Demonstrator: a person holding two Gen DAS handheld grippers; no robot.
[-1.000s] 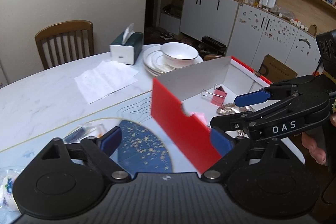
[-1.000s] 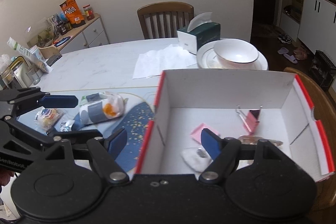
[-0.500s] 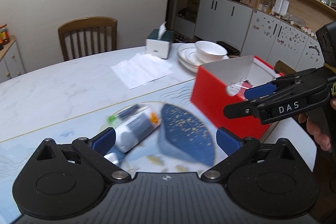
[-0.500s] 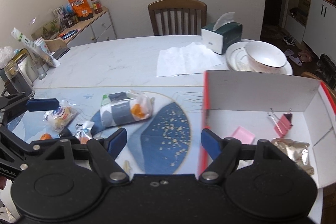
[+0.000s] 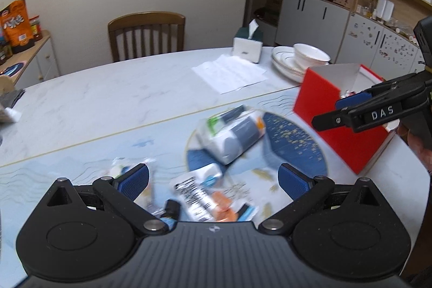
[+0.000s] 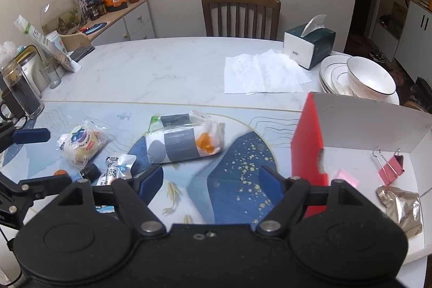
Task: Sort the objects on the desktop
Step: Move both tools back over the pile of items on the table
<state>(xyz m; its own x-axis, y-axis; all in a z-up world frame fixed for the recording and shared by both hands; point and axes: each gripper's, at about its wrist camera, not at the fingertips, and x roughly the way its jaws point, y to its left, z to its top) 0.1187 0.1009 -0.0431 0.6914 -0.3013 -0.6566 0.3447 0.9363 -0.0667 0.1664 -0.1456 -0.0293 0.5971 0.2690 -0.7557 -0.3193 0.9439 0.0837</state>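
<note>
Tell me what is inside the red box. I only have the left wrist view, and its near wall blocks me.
Observer: The red box holds a pink binder clip, a pink sticky note and a gold foil packet.
Operator: Name the blurred pack at the lower left of my picture.
Observer: It is a round snack in a clear wrapper, lying apart from the larger wrapped pack.
Operator: Check the table's left edge, beyond my frame.
Observer: A tall glass of dark drink stands there, upright.
</note>
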